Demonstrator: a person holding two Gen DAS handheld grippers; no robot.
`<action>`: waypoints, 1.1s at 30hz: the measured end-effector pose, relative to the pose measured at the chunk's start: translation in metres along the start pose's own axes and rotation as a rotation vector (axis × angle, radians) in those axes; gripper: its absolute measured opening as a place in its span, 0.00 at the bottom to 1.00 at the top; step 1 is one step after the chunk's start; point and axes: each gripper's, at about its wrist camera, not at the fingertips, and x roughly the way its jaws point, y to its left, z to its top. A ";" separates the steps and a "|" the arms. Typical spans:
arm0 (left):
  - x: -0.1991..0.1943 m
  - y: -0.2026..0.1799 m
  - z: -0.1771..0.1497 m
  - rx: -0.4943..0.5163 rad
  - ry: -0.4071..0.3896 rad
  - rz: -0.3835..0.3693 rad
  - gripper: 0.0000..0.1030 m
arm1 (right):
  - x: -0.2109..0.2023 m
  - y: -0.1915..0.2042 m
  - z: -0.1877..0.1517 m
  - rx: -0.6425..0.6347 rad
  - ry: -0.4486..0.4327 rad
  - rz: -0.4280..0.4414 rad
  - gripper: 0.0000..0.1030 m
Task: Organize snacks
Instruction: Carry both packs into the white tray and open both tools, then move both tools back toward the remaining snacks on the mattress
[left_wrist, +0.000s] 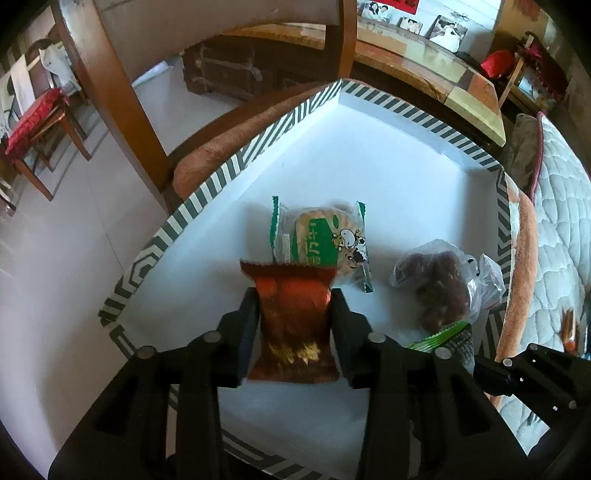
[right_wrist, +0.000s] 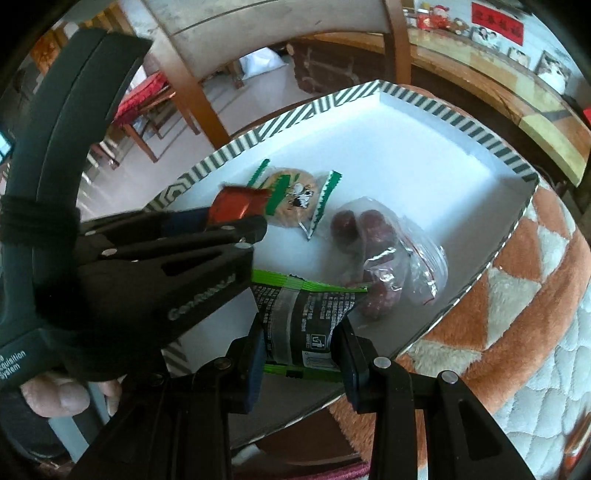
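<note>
Wooden chairs, a pale tiled floor and a long table with framed photos lie behind a white tray with a striped rim, which rests on an orange-and-white rug.

Our left gripper is clamped on a red packet, both fingers pressed into its sides. The packet's long axis runs straight ahead along the fingers, and it hangs over the tray's near-left part. Our right gripper is closed on a dark packet with green crimped ends, its long axis likewise running forward, over the near edge of the tray.

Just past the red packet's far end lies a cracker pack in green and white, flat on the tray floor towards the left edge. A clear bag of red fruit lies to the right of it, just ahead of the dark packet, their ends apparently touching or nearly so.

We judge both packets are about to be set down. The left gripper is nearer the cracker pack, the right nearer the bag, so each packet has its neighbour straight ahead.

Readable writing is scant: a cartoon cow and green characters on the cracker pack, small illegible print and a disposal symbol on the dark packet, and "System" on the left gripper's handle.
</note>
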 end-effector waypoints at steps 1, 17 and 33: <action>0.001 0.000 0.000 -0.004 0.006 -0.001 0.47 | -0.001 -0.001 0.000 0.008 -0.007 0.009 0.35; -0.042 -0.012 -0.001 -0.014 -0.064 -0.082 0.61 | -0.069 -0.004 -0.039 0.071 -0.145 -0.022 0.50; -0.083 -0.105 -0.033 0.194 -0.080 -0.210 0.61 | -0.148 -0.044 -0.107 0.166 -0.222 -0.271 0.51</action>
